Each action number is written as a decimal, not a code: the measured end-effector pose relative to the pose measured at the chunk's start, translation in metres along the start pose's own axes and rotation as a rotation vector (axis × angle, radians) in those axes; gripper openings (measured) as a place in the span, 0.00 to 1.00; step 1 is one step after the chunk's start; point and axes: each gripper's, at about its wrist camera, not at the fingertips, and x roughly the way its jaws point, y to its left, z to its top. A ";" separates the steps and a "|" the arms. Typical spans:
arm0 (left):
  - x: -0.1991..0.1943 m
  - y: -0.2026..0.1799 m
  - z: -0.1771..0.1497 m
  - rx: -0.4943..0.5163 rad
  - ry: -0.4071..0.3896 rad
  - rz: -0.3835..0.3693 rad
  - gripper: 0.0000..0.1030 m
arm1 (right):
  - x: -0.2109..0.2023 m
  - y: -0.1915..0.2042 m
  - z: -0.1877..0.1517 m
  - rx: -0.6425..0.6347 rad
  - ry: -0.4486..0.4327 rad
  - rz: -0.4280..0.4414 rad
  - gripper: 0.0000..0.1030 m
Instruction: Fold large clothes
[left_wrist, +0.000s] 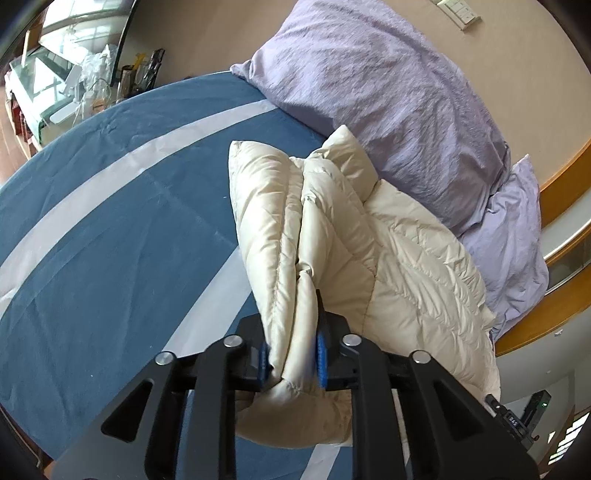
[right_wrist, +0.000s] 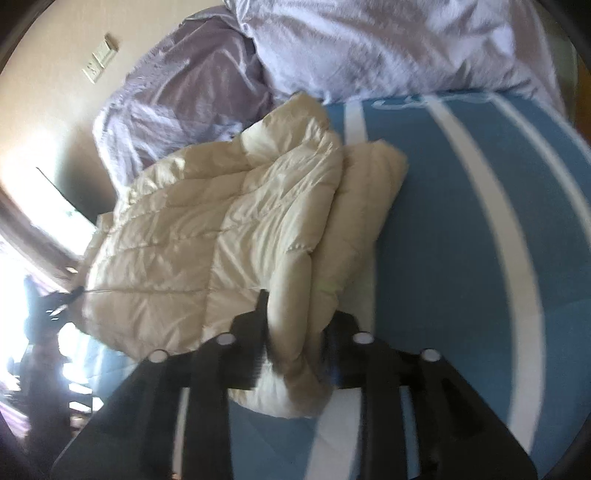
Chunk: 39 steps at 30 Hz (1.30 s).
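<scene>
While your left gripper (left_wrist: 291, 354) pinches the cream puffer jacket (left_wrist: 354, 236), its jaws hold the folded edge above the bed (left_wrist: 92, 221). Right gripper (right_wrist: 295, 350): jaws clamp bunched layers too. Mid-fold, I'd say; next, lay it flat.

Both the left gripper (left_wrist: 291, 360) and the right gripper (right_wrist: 295, 354) are matte black linkage frames with round silver pivot screws (left_wrist: 234, 340), triangular cut-outs, and ribbed blue pads (left_wrist: 320, 354) on the fingers.
</scene>
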 end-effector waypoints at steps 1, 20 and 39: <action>0.000 0.001 0.000 -0.003 0.000 0.007 0.25 | -0.006 0.002 0.002 -0.013 -0.027 -0.032 0.41; 0.022 0.012 0.004 -0.091 0.044 0.021 0.80 | 0.030 0.076 0.013 -0.228 -0.117 -0.180 0.48; 0.002 -0.018 0.012 -0.183 -0.040 -0.204 0.19 | 0.073 0.068 0.004 -0.193 -0.018 -0.206 0.51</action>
